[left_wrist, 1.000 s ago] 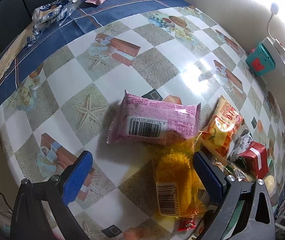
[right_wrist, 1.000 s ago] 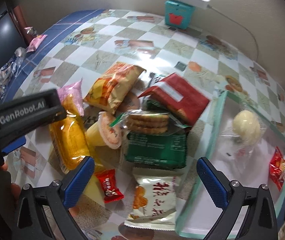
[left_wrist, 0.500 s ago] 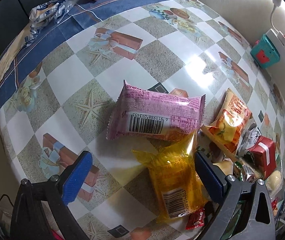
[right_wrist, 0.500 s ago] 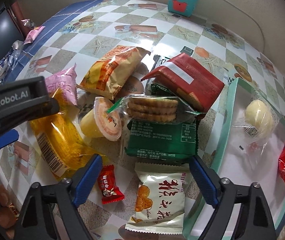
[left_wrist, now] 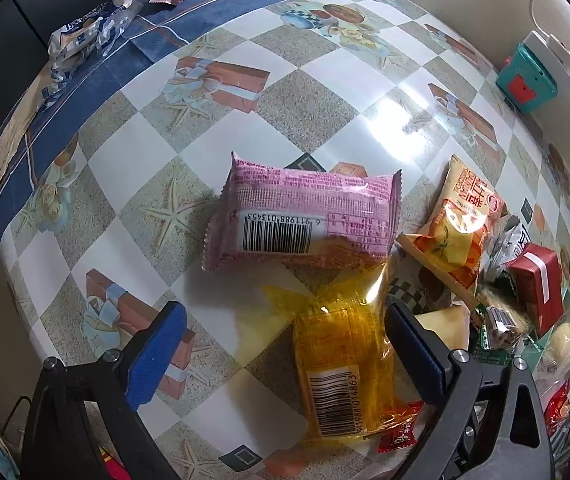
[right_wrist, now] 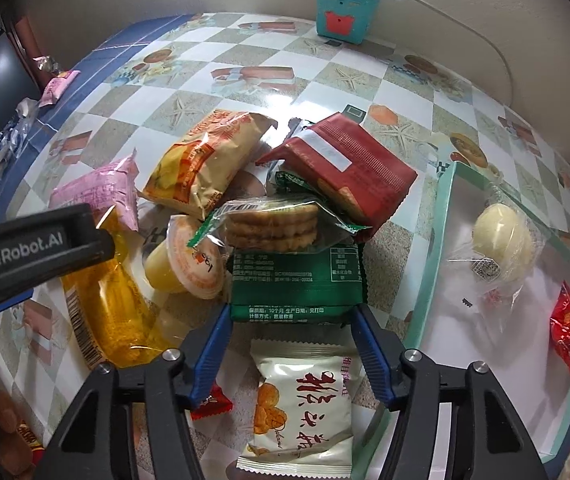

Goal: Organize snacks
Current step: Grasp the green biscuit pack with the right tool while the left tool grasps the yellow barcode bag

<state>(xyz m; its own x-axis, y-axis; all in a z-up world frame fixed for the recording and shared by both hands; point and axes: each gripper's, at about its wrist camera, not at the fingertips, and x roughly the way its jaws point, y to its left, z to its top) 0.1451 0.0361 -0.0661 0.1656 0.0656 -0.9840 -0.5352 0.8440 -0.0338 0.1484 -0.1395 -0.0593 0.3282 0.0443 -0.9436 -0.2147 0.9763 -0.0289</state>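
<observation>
A heap of snacks lies on the checked tablecloth. My right gripper (right_wrist: 291,316) points steeply down with its jaws closing; the blue pads (right_wrist: 211,344) stand at the near corners of a green packet (right_wrist: 297,284), which shows no squeeze. A white packet (right_wrist: 301,400) lies under and between the fingers. A clear biscuit pack (right_wrist: 273,224) and a red pack (right_wrist: 349,168) rest on the green one. My left gripper (left_wrist: 285,312) hangs open over the table, its right pad beside a yellow packet (left_wrist: 345,356). A pink packet (left_wrist: 305,220) lies just beyond.
A mint-rimmed tray (right_wrist: 437,248) on the right holds a wrapped pale bun (right_wrist: 501,236) and a small red packet (right_wrist: 569,328). An orange bag (right_wrist: 205,160), a jelly cup (right_wrist: 189,260) and a red candy (right_wrist: 213,402) lie in the heap. A teal box (right_wrist: 339,16) stands by the wall.
My right gripper's jaws have narrowed from wide apart to the width of the green packet, and the heap looks nearer in its view. The left gripper has stayed open over the yellow packet.
</observation>
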